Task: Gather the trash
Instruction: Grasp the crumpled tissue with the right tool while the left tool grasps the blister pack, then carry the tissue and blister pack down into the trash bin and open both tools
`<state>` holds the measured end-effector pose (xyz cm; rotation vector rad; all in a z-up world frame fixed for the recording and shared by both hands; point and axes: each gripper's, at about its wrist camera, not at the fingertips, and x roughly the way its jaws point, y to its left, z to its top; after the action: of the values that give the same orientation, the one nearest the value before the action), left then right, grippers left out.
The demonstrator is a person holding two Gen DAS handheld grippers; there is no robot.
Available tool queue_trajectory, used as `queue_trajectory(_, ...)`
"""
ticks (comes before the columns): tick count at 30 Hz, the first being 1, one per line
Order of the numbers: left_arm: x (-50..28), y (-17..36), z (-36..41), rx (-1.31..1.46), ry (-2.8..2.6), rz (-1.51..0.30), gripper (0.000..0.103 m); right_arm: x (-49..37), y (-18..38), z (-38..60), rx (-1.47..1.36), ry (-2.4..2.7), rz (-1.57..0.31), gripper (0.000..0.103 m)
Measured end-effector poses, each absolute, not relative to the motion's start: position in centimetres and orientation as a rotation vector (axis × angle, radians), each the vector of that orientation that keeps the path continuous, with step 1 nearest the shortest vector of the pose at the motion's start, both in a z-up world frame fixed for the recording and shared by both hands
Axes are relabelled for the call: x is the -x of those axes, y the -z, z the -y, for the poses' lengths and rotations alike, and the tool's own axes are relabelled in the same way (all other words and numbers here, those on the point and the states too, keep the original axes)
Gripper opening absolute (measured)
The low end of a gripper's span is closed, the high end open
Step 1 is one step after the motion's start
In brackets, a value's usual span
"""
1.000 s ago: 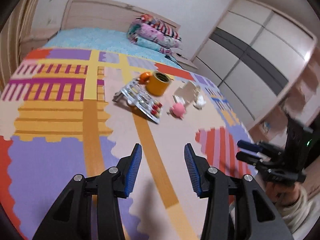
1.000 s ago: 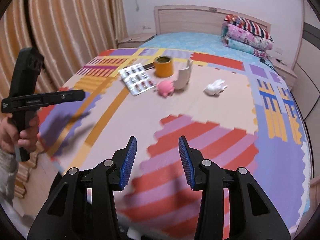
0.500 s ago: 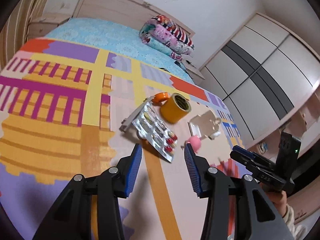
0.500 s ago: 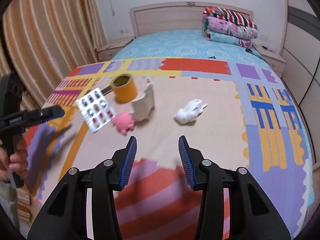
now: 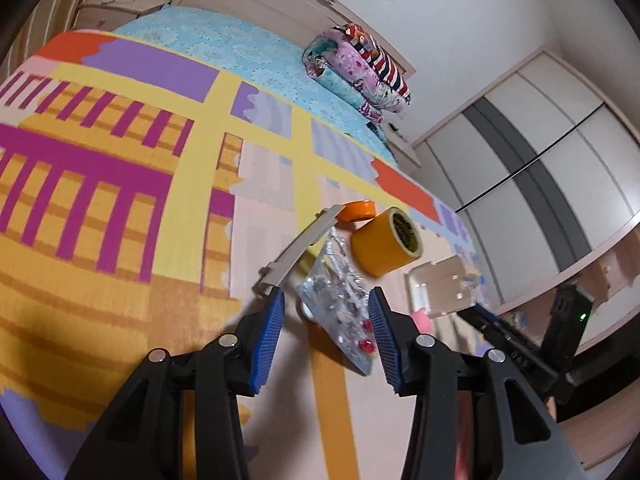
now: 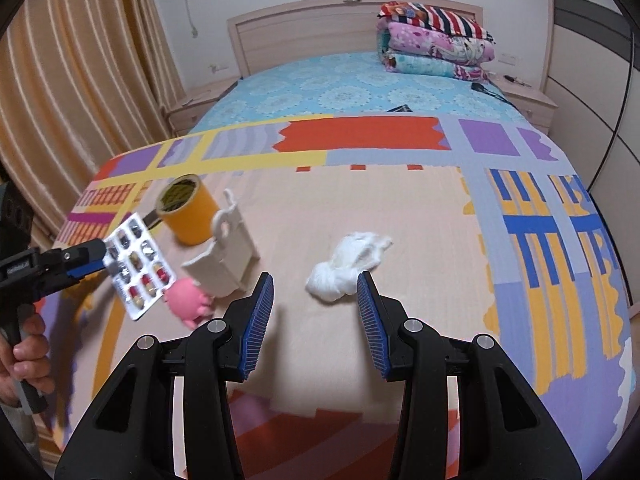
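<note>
A silver blister pack of pills point(image 5: 340, 312) lies tilted on the patterned blanket between the fingers of my left gripper point(image 5: 326, 296). The jaws are closing, and the pads are still clear of the pack. In the right wrist view the left gripper point(image 6: 80, 258) has its tip at the edge of the blister pack point(image 6: 140, 264). A crumpled white tissue point(image 6: 344, 264) lies just ahead of my right gripper point(image 6: 315, 282), which is open and holds nothing.
Beside the pack are a yellow tape roll point(image 6: 186, 208), a white carton piece point(image 6: 224, 256), a pink toy point(image 6: 186, 300), a small orange roll point(image 5: 356, 212) and a grey strip point(image 5: 300, 252). Folded quilts point(image 6: 432, 48) sit by the headboard. Curtains point(image 6: 80, 80) hang at the left and a wardrobe point(image 5: 540, 152) stands at the right.
Both grippers have moved forward over the bed and rolled. The left one now straddles the blister pack, and the right one has come up close to the white tissue.
</note>
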<state>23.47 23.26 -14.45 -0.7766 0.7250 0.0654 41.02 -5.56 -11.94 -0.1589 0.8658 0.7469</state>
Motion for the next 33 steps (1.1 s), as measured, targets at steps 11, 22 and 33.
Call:
queue_trajectory(11,-23.2,12.5,-21.4,0.684,-0.047,-0.688,0.010,-40.6,12.6,5.1,0.226,-0.737,-0.820,0.022)
queue_trajectory(22,-21.5,7.3,-17.3,0.534,-0.007,-0.625,0.007,-38.7,11.0,6.0,0.224,-0.767,-0.773,0.020)
queue_trajectory(33,-18.1,3.4,-12.2,0.408,0.075,-0.579,0.007,-34.2,7.6,8.1,0.276,-0.818,-0.690,0.020)
